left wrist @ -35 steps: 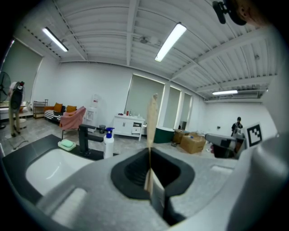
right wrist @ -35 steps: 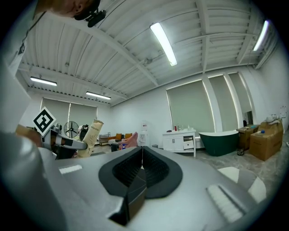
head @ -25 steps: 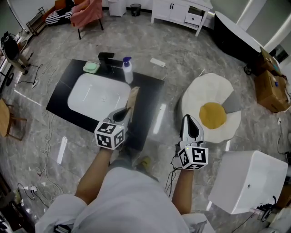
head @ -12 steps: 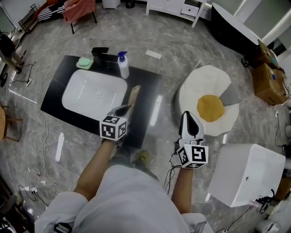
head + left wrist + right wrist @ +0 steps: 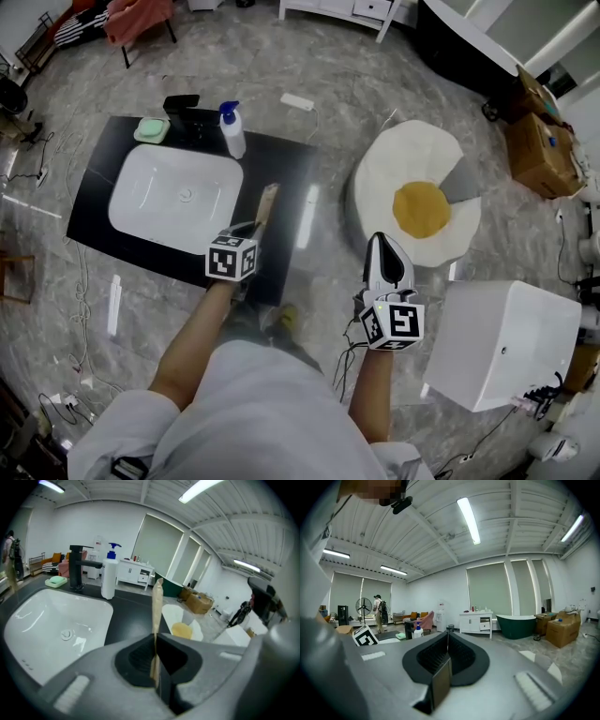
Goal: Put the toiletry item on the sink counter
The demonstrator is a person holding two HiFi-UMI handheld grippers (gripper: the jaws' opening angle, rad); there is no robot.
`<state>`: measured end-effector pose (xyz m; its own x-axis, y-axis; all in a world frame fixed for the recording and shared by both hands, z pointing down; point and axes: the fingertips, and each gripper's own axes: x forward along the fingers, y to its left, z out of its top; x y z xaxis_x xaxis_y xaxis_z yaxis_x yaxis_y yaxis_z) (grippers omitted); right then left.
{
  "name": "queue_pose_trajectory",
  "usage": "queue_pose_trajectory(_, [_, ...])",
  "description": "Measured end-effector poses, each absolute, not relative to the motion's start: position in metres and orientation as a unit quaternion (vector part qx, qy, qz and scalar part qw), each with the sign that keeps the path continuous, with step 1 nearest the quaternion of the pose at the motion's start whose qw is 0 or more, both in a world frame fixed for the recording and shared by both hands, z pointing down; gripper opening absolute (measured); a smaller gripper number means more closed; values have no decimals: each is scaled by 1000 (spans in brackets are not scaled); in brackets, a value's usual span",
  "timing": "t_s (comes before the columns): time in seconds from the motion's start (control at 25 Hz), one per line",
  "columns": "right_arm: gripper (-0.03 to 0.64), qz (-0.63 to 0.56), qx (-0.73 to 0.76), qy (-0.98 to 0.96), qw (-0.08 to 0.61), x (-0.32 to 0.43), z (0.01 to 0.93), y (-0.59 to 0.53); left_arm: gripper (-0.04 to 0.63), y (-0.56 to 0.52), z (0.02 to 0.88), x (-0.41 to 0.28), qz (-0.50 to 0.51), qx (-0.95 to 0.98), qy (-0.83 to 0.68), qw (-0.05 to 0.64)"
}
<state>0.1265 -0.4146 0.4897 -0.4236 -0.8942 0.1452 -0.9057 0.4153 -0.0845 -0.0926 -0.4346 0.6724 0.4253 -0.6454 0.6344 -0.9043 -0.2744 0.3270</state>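
Note:
My left gripper (image 5: 251, 228) is shut on a thin, flat tan toiletry item (image 5: 266, 203) that sticks out ahead of the jaws, above the black sink counter (image 5: 286, 183) just right of the white basin (image 5: 173, 202). In the left gripper view the tan item (image 5: 157, 606) shows edge-on and upright, pinched in the left gripper (image 5: 154, 648), with the dark counter (image 5: 126, 616) and the basin (image 5: 56, 620) below. My right gripper (image 5: 384, 246) hangs off to the right over the floor, jaws shut on nothing. In its own view the right gripper (image 5: 446, 641) points across the room.
A white pump bottle (image 5: 231, 129), a black faucet (image 5: 183, 108) and a green soap dish (image 5: 151, 129) stand along the counter's far edge. An egg-shaped cushion (image 5: 417, 206) lies on the floor to the right. A white box (image 5: 506, 342) sits further right.
The head view has shifted, so the counter sits further left in the picture. My left gripper still holds the tan item and has moved slightly right of the basin. The right gripper has barely moved.

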Motion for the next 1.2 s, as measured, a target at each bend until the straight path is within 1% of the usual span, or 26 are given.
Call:
queue_pose_trajectory(0.28, [5,85,536,-838,51,121,501,-422,12,-445,701,-97,204,764,-495,361])
queue_pose_trajectory(0.8, [5,92,540,-834,63,113,515,-444,23,-467,727,-112,214,753,-500,369])
queue_pose_trajectory(1.12, [5,92,536,-837,59,106,514,-447,77,-469,722,-126,206,750,-512,364])
queue_pose_trajectory(1.2, [5,91,534,-838,60,106,514,-445,78,-468,720,-130,203,750,-515,362])
